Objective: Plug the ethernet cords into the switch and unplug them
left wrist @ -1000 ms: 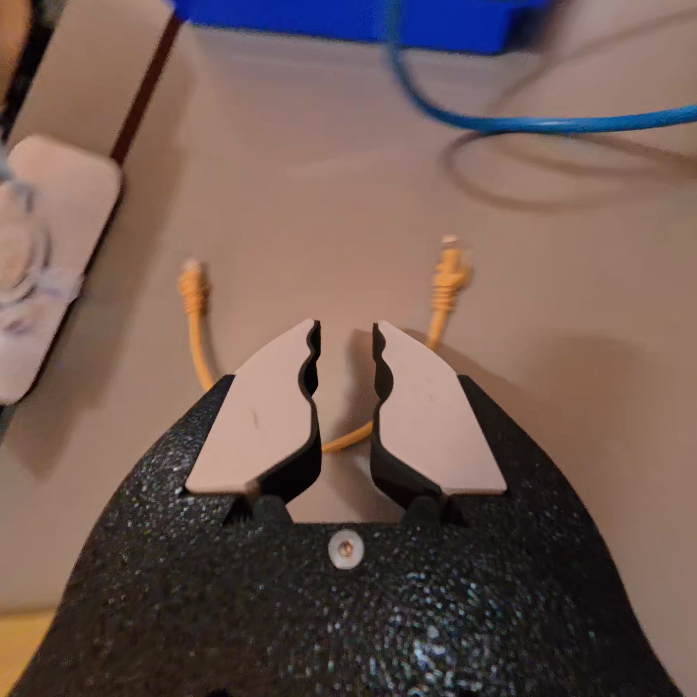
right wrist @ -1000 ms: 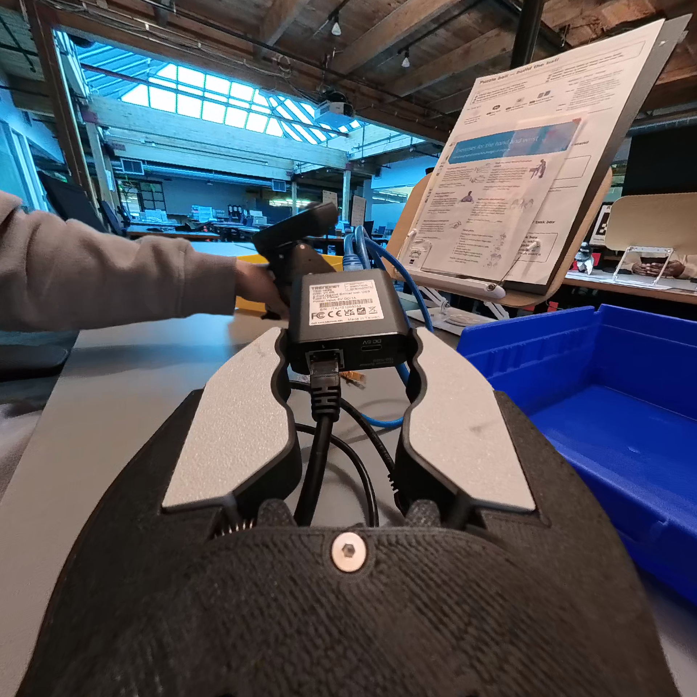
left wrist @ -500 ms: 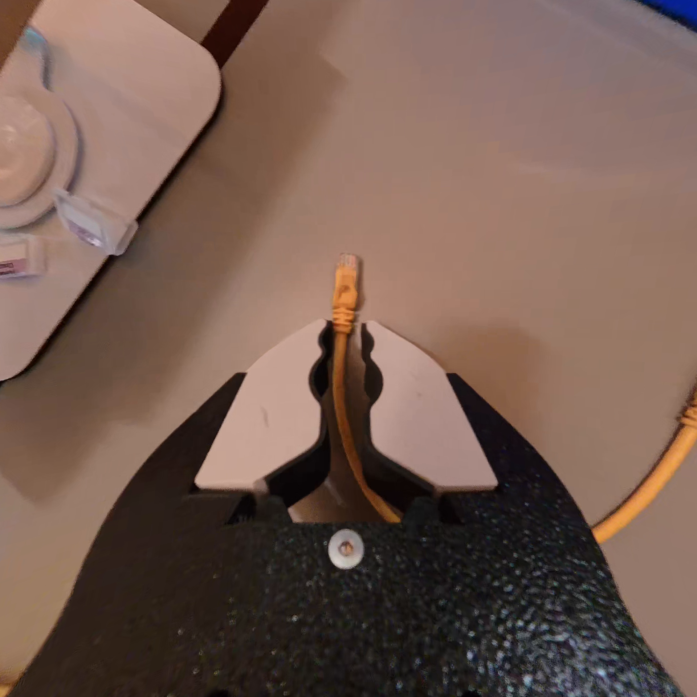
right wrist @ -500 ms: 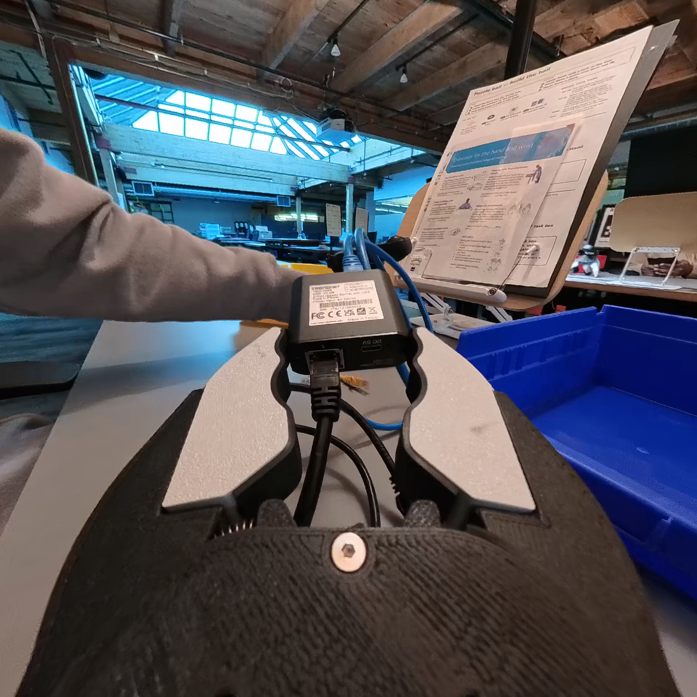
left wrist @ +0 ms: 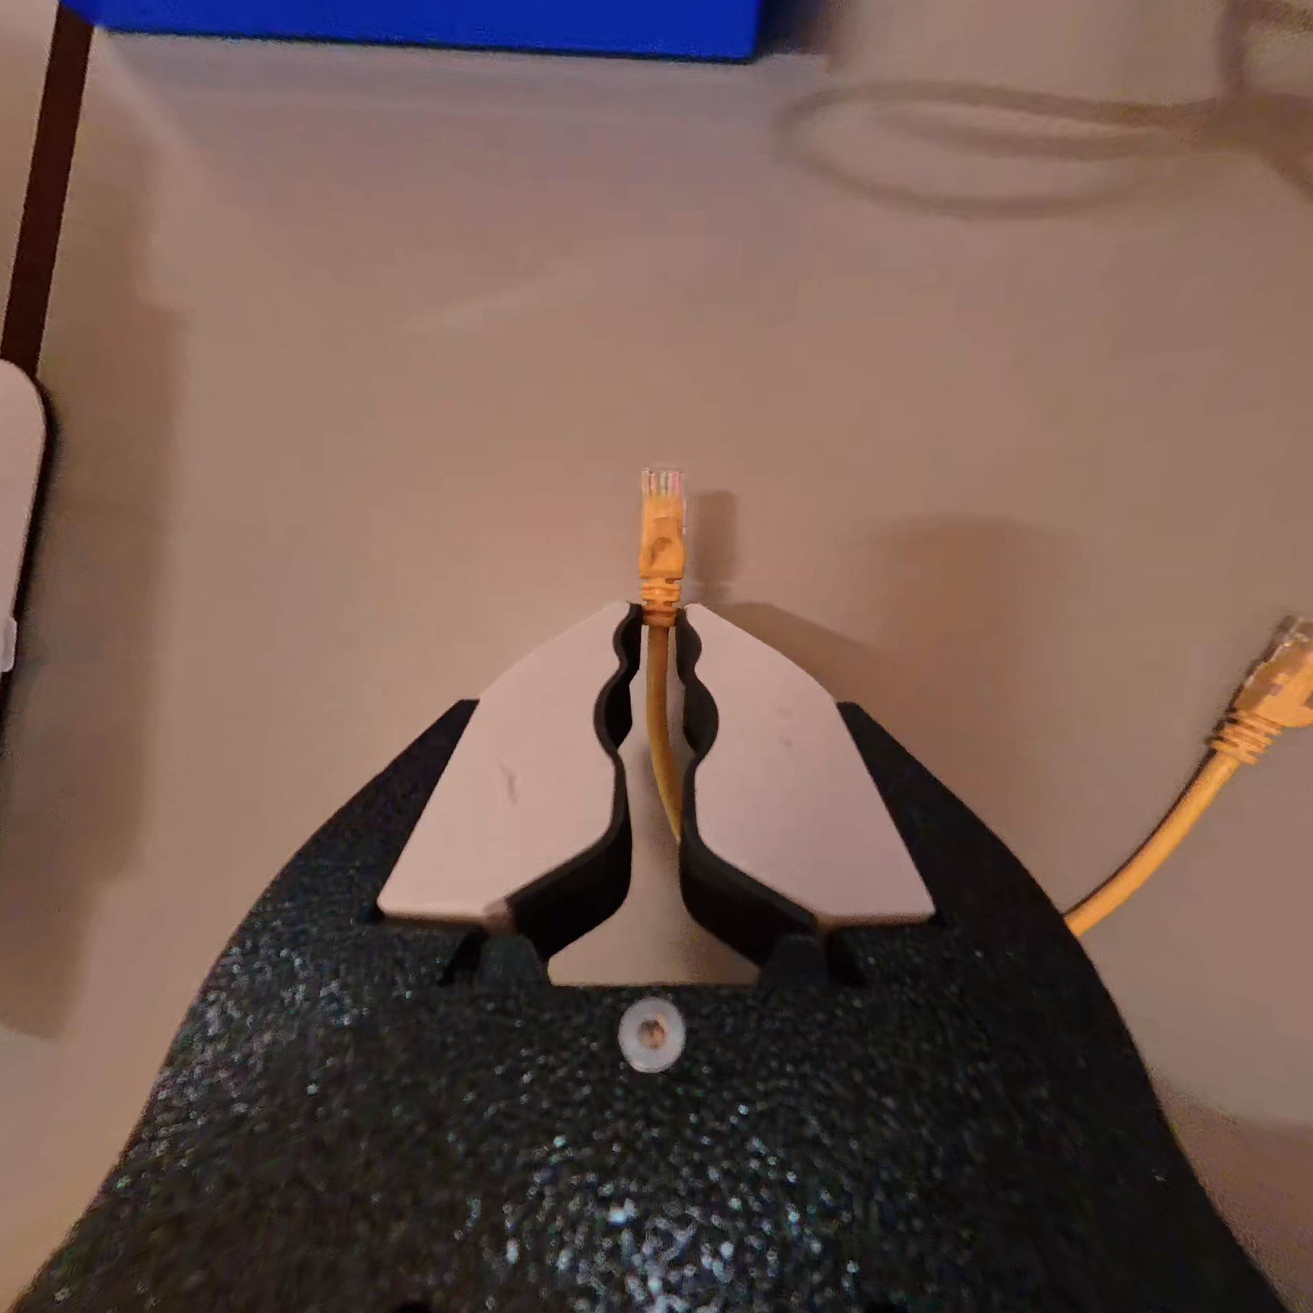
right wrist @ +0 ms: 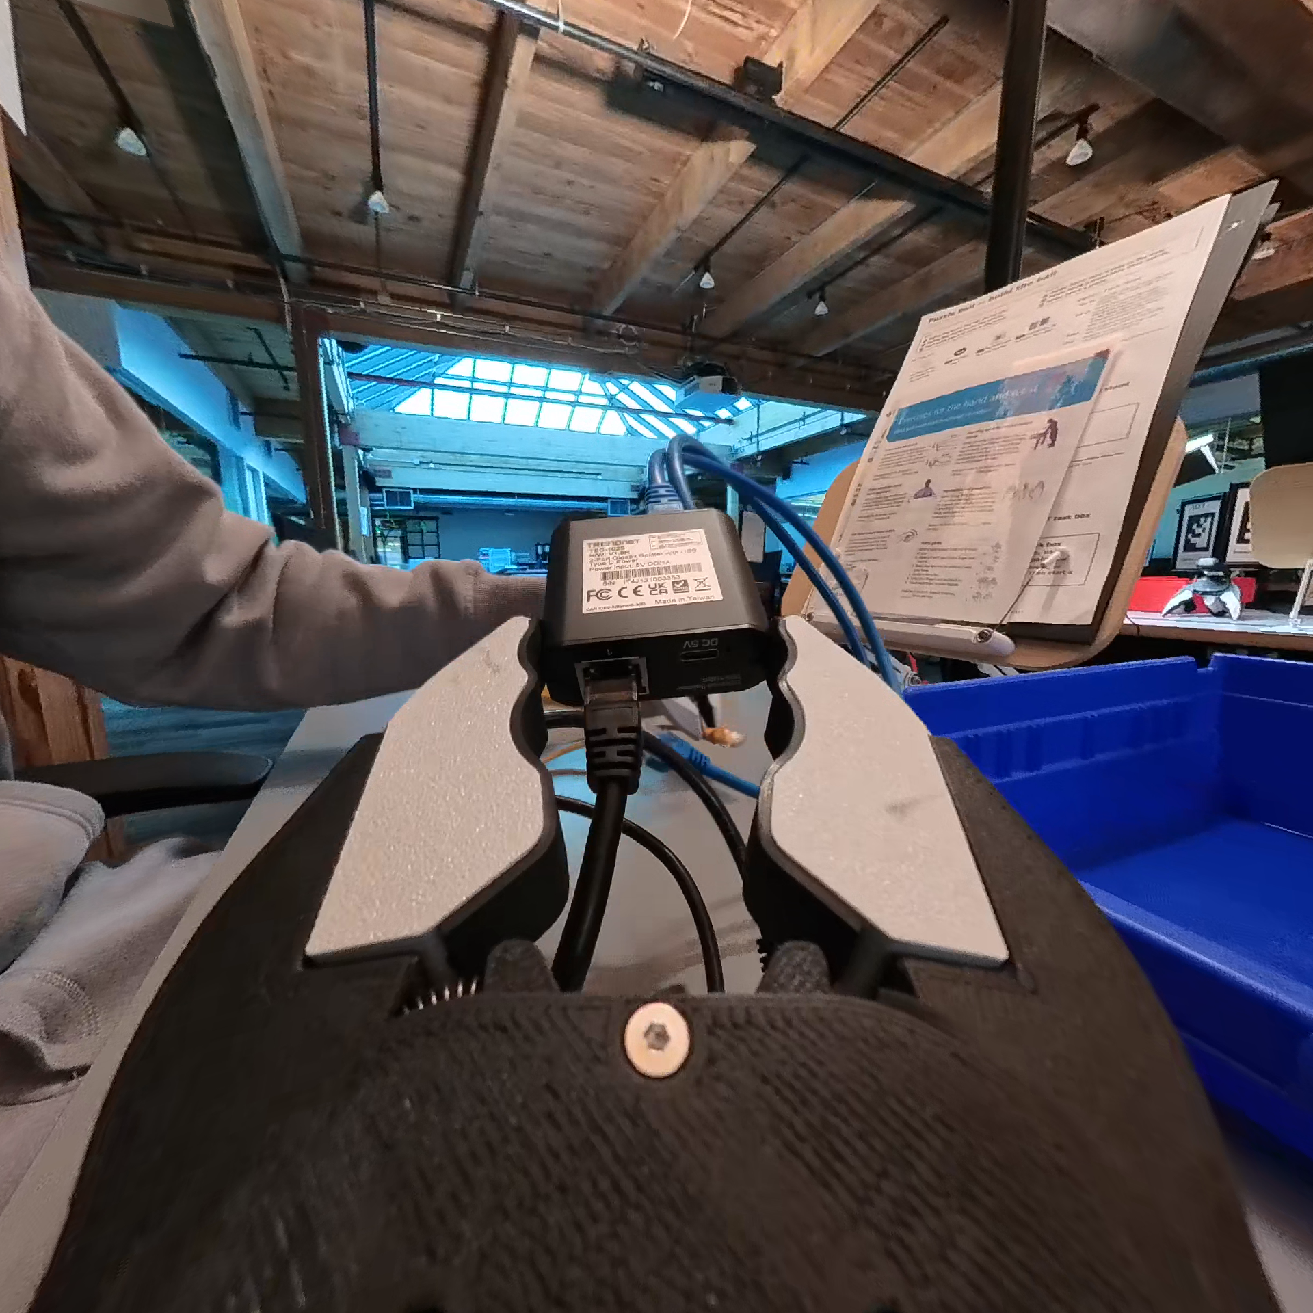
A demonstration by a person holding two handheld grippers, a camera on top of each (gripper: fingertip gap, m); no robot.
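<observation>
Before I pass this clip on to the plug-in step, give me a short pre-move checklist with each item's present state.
1. Left gripper shut on the yellow cord just behind its plug: ok.
2. Plug points straight ahead past the fingertips: ok.
3. Plug's clip side matches the port: cannot tell.
4. Right gripper clamped on the black switch, held off the table: ok.
5. Free port for the yellow plug: cannot tell; the black cord fills the near port, the blue cord enters the far side.
6. Yellow cord's other end lies loose on the table: ok.
</observation>
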